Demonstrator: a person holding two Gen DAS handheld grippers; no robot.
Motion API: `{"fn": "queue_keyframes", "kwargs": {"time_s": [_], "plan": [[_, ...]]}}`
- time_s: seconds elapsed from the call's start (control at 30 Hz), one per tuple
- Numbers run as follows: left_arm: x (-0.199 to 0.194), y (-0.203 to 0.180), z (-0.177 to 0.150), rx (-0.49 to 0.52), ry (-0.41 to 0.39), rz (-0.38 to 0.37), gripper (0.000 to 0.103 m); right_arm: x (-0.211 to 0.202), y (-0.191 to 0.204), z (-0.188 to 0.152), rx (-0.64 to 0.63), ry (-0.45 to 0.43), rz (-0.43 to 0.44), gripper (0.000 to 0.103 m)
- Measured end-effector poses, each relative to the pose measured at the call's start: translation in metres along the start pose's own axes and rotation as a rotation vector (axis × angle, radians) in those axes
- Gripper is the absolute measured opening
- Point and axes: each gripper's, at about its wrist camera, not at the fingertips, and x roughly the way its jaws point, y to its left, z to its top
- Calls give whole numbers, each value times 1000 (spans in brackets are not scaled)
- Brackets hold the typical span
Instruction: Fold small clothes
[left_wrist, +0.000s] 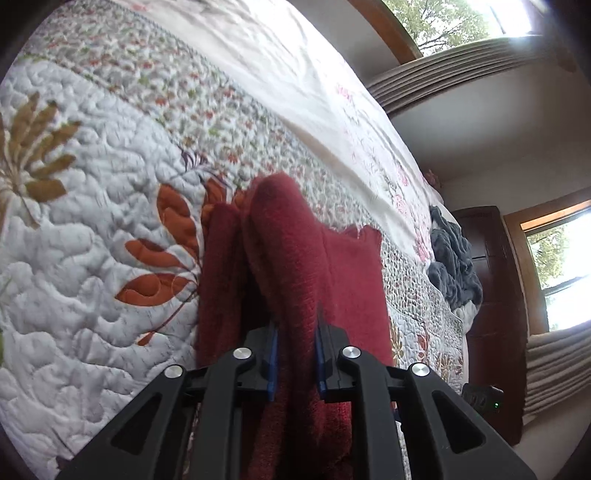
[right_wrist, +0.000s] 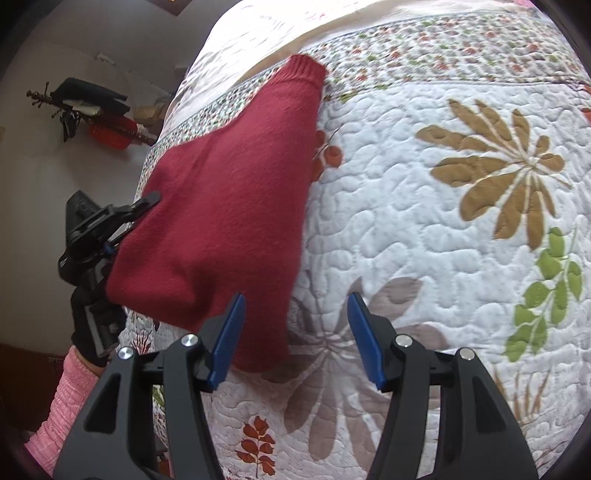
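The left tool (left_wrist: 295, 354) is clamped on a bunched fold of the dark red knit garment (left_wrist: 295, 258), which rises from between its blue pads toward the middle of the left wrist frame. The right tool (right_wrist: 295, 339) stands wide apart at the bottom of its frame — nothing between its pads, the left one just at the garment's lower edge, touching or not I cannot tell. The garment spreads over the floral quilt (right_wrist: 424, 221) on the bed, its ribbed cuff (right_wrist: 304, 68) at upper centre. A grey blanket (left_wrist: 454, 266) lies at the right — well apart.
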Motion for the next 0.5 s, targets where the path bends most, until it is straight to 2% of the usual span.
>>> {"fn": "queue_keyframes", "kwargs": {"time_s": [0.03, 0.13, 0.23, 0.33, 0.37, 0.4, 0.5], "plan": [[5, 5, 0, -7, 17, -16, 17, 3, 4, -1, -7, 7, -3, 57], [6, 13, 0, -22, 40, 1, 19, 7, 13, -2, -23, 19, -3, 58], [-13, 15, -1, -20, 25, 9, 23, 9, 19, -2, -31, 27, 5, 62], [-42, 7, -10, 26, 2, 31, 28, 12, 24, -1, -32, 35, 27, 64], [-53, 1, -17, 48, 1, 27, 34, 13, 23, 0, -26, 39, 43, 66], [-59, -4, -22, 65, 7, 37, 39, 15, 24, 0, -20, 45, 58, 66], [-74, -22, -47, 132, 22, 48, 45, 22, 26, -1, -7, 58, 72, 66]]}}
